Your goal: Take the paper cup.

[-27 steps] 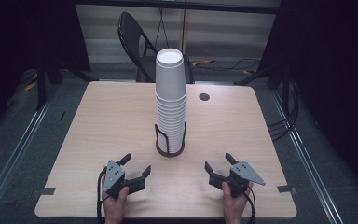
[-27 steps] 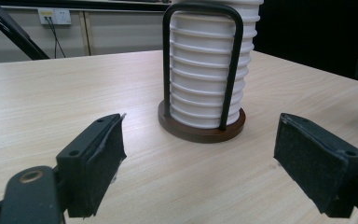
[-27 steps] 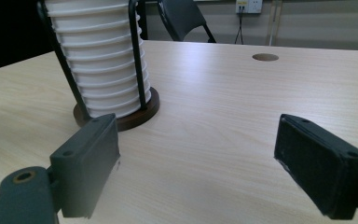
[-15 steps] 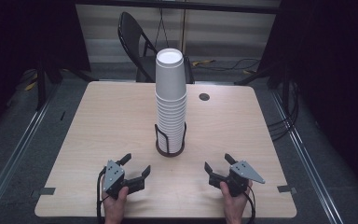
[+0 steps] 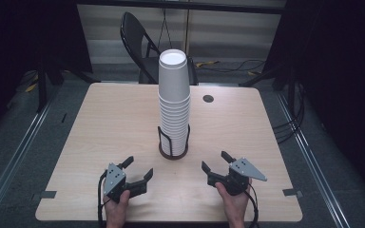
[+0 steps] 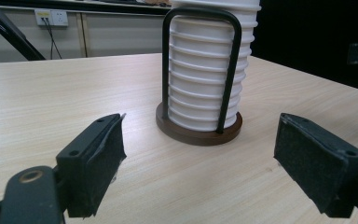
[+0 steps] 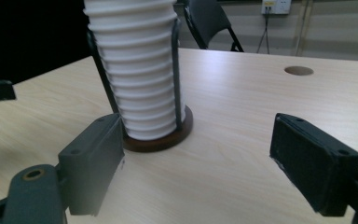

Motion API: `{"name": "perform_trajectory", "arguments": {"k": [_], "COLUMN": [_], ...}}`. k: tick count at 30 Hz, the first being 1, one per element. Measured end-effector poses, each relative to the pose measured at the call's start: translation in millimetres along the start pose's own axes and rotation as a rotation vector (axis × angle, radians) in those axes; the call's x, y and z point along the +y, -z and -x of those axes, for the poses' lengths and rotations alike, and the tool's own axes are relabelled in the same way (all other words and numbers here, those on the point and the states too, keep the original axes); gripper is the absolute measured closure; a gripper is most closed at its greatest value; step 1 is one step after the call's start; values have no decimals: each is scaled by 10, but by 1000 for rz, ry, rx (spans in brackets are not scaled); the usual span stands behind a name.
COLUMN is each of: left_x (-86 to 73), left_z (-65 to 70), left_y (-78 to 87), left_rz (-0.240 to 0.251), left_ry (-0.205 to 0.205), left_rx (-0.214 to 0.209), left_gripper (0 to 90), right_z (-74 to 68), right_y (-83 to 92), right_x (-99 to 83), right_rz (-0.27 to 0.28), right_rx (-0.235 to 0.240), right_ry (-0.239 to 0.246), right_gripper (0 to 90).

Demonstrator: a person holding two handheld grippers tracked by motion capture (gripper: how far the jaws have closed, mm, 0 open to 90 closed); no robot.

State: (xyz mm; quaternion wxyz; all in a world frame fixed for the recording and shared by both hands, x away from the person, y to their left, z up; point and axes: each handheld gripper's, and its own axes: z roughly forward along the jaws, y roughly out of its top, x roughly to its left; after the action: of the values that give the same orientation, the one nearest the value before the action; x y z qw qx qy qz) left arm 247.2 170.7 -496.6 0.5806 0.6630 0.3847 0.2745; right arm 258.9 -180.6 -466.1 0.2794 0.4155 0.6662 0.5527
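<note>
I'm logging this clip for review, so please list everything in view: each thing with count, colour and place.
paper cups: one tall nested stack, count unclear, white, upside down in the holder at mid-table
cup holder: one, round brown base with black wire uprights, table centre
table: one, light wood, fills the middle of the high view
cable hole: one, dark, in the tabletop right of the stack
folding chair: one, black, behind the table's far edge
wall socket: one, white, on the far wall
left gripper: one, black, near edge, left of the holder, fingers apart, nothing held
right gripper: one, black, near edge, right of the holder, fingers apart, nothing held
</note>
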Motion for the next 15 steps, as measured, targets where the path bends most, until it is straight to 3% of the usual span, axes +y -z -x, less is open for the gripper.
{"name": "perform_trajectory", "arguments": {"k": [4, 5, 7, 11, 15], "left_x": [0, 1, -1, -2, -3], "left_z": [-1, -3, -1, 0, -6], "left_y": [0, -2, 1, 4, 9], "left_rz": [0, -1, 1, 3, 9], "left_ry": [0, -1, -1, -3, 4], "left_rx": [-4, -8, -10, -6, -7], "left_gripper": [158, 158, 158, 158, 157], "right_z": [-12, -25, -38, -56, -75], "right_y": [-29, -45, -53, -58, -89], "right_x": [81, 148, 218, 326, 563], "right_rz": [4, 8, 14, 37, 59], "right_rx": [33, 67, 92, 117, 156], "right_ry": [3, 0, 8, 20, 39], "right_gripper": [162, 157, 152, 154, 148]}}
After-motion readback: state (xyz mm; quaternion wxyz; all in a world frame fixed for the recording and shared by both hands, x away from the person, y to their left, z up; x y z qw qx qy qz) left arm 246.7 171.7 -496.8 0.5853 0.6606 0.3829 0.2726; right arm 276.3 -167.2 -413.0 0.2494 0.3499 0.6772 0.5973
